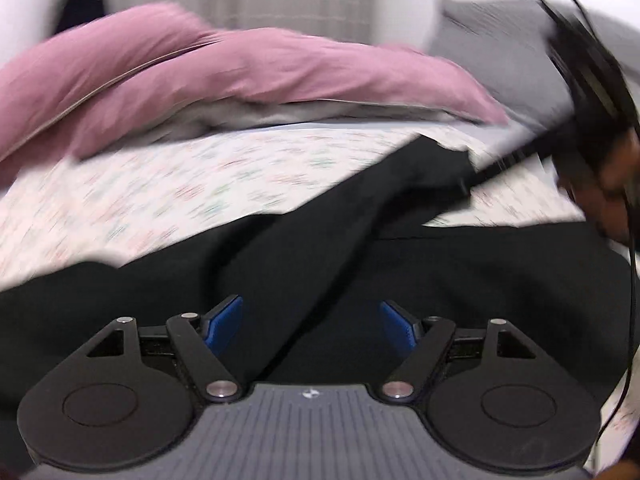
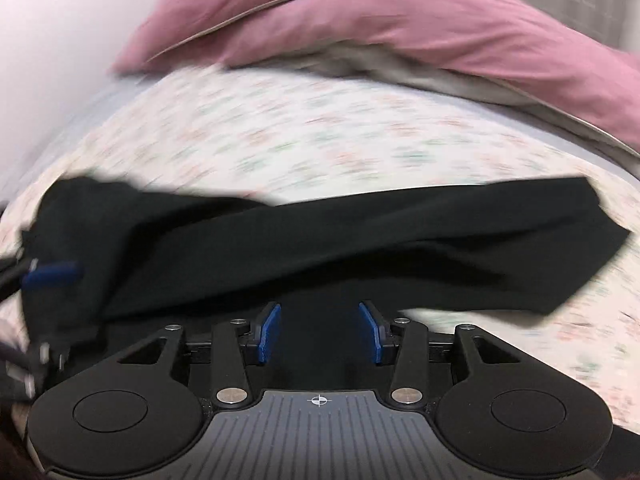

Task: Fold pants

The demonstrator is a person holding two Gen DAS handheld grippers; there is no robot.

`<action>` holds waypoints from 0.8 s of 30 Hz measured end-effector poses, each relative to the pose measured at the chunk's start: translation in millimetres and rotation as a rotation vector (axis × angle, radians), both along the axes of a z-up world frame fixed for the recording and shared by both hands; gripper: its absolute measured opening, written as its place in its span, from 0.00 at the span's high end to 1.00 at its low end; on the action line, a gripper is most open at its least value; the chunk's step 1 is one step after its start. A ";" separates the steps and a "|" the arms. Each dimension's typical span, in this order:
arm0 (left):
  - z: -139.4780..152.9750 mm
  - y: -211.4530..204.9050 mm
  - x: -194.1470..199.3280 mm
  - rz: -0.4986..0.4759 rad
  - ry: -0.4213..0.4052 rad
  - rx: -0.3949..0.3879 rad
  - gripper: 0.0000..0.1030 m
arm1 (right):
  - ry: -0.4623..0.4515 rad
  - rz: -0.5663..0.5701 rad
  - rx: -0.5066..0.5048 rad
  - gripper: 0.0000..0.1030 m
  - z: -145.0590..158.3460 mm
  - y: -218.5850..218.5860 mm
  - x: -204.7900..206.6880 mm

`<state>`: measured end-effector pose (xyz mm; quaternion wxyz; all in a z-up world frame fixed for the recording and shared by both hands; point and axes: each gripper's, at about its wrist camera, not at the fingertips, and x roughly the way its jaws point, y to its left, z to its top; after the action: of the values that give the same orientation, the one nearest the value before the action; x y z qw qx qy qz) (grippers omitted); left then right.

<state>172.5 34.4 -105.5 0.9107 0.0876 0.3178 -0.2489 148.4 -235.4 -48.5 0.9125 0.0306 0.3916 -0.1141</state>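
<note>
In the left wrist view the black pants [image 1: 360, 264] lie spread over the flowered bed sheet [image 1: 132, 200], one leg running away up to the right toward the other gripper, which shows only as a blurred dark shape at the right edge. The left gripper [image 1: 312, 326] hovers low over the cloth with its blue pads [image 1: 224, 320] wide apart and nothing between them. The whole picture is smeared by motion, and a black cable [image 1: 630, 280] hangs down the right side; my worry is that a fast sweep could snag that cable on the cloth, or that the jaws close on only the top layer and drag the leg askew. A pink blanket [image 1: 240, 68] and a grey pillow [image 1: 492, 28] sit behind, well apart from the pants. The right wrist view shows what the first does not: the far leg end with its square hem [image 2: 592, 216] lying flat, and a bunched, lifted heap of cloth [image 2: 88, 216] on the left beside the left gripper's blue pad [image 2: 52, 274]. The right gripper [image 2: 320, 330] also stands apart, empty, the pants' near edge just ahead of its pads [image 2: 268, 332]. Since the cloth looks wrinkled and doubled there, a grab here may catch a stray fold, so the legs would not line up. The pink blanket [image 2: 400, 20] is well apart.
</note>
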 end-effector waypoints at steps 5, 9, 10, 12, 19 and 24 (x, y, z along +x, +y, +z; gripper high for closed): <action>-22.3 -43.0 25.2 -0.089 -0.060 0.134 0.15 | -0.100 -0.186 0.079 0.59 6.7 -88.0 -6.9; -31.5 -54.1 35.3 -0.103 -0.094 0.150 0.25 | -0.189 -0.304 0.173 0.59 -4.0 -149.2 -3.1; -33.2 -55.4 33.6 -0.104 -0.100 0.148 0.30 | -0.211 -0.330 0.205 0.59 -8.1 -164.2 -2.9; -38.6 -57.6 38.8 -0.091 -0.096 0.150 0.37 | -0.265 -0.401 0.282 0.59 -21.1 -193.2 1.5; -43.5 -61.3 40.1 -0.063 -0.142 0.162 0.61 | -0.345 -0.532 0.463 0.59 -67.1 -255.0 13.2; -44.0 -58.4 43.1 -0.047 -0.140 0.143 0.65 | -0.425 -0.560 0.503 0.65 -82.0 -273.0 18.9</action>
<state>215.6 -24.1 -149.5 0.9161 0.1770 0.2683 -0.2399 167.4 -508.4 -130.5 0.8708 0.3800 0.1871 -0.2497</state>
